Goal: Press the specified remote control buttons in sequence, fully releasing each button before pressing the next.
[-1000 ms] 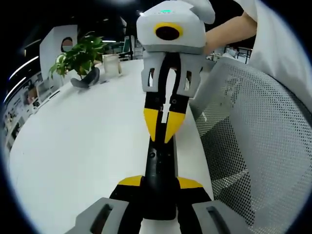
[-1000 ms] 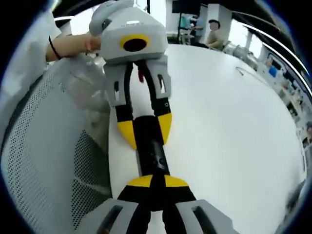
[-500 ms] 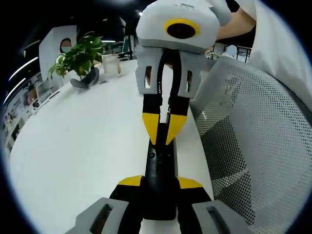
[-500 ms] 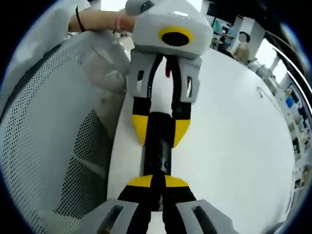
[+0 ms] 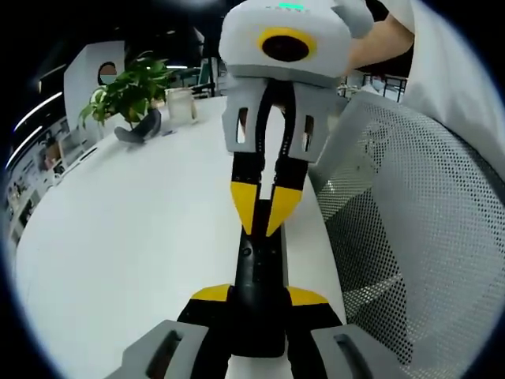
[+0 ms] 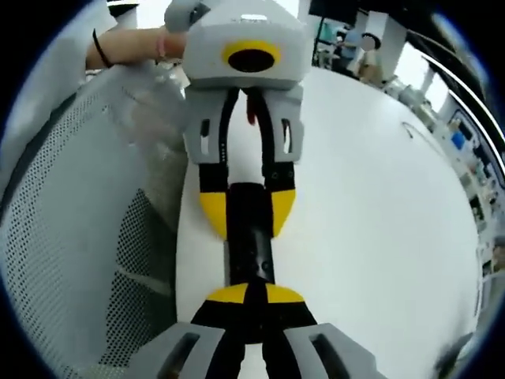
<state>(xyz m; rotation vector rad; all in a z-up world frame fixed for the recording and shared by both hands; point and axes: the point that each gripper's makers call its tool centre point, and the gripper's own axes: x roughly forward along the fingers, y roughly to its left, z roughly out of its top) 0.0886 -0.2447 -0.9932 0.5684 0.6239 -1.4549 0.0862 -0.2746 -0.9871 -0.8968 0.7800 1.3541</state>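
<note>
A slim black remote control (image 5: 259, 272) is held over the white table (image 5: 126, 237), with my left gripper (image 5: 259, 296) shut on its near end, one yellow-tipped jaw on each side. My right gripper (image 5: 264, 207) comes down from above, shut, with its joined yellow tips on the far part of the remote by a small round button. In the right gripper view my right gripper (image 6: 254, 294) has its tips together on the remote control (image 6: 248, 241). Beyond them my left gripper (image 6: 247, 212) clamps it. Contact with the button itself is hidden under the tips.
A grey mesh chair (image 5: 402, 229) stands close along the table's edge; the mesh chair (image 6: 71, 237) is also on the left. A potted plant (image 5: 130, 87) and a pale jar (image 5: 181, 104) sit far back. A person's arm (image 5: 379, 43) holds the right gripper.
The right gripper's body has rocked up and to the right, then partly back, while its tips stayed on the remote. The left gripper and remote have not moved.
</note>
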